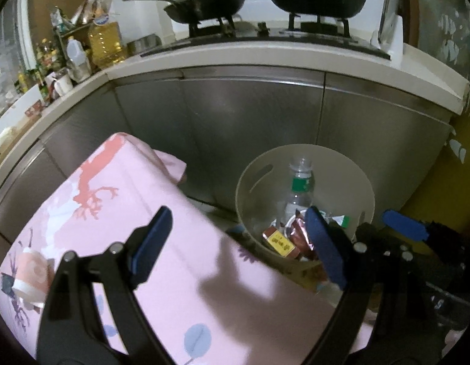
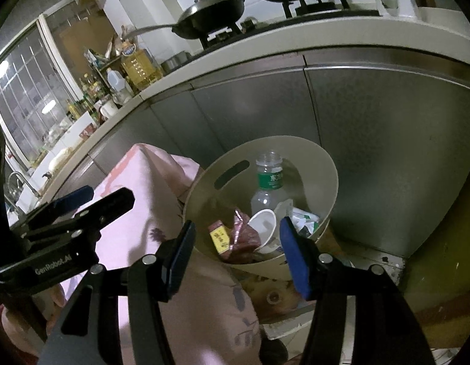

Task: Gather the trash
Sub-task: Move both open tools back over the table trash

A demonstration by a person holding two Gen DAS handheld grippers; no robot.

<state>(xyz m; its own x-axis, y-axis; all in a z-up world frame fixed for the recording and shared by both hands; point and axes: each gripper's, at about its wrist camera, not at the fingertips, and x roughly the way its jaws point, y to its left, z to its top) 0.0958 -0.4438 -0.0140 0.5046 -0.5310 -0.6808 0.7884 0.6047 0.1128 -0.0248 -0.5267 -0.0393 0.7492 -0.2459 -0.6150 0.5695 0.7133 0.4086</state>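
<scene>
Bin: beige round trash bin (image 1: 308,164) stands on the floor against the steel cabinet fronts (image 1: 250,115), just beside a surface draped in pink patterned cloth (image 1: 137,213).
Bin contents: clear plastic bottle (image 2: 267,182) with a green label stands upright at the back, uncapped; in front of it lie a red and yellow carton (image 2: 219,237), a crumpled reddish wrapper (image 2: 244,231), a white paper cup (image 2: 265,222) on its side and some white and green packaging (image 2: 302,216).
Left gripper: left gripper (image 1: 238,246) hovers over the edge of the cloth and the near rim of the bin, jaws spread wide, nothing between the blue pads.
Right gripper: right gripper (image 2: 238,252) hangs above the near rim of the bin, jaws parted at a moderate width, empty; through the gap the carton, wrapper and cup show inside the bin.
On the cloth: pale pink and white roll (image 1: 31,276) rests near the left edge, seen from the left wrist.
Floor beside bin: some blurred litter lies under the bin's near side; what it is I cannot tell.
Counter: two dark pans (image 1: 210,3) sit on the gas hob, with oil bottles (image 1: 107,42) and condiments crowded at the corner.
</scene>
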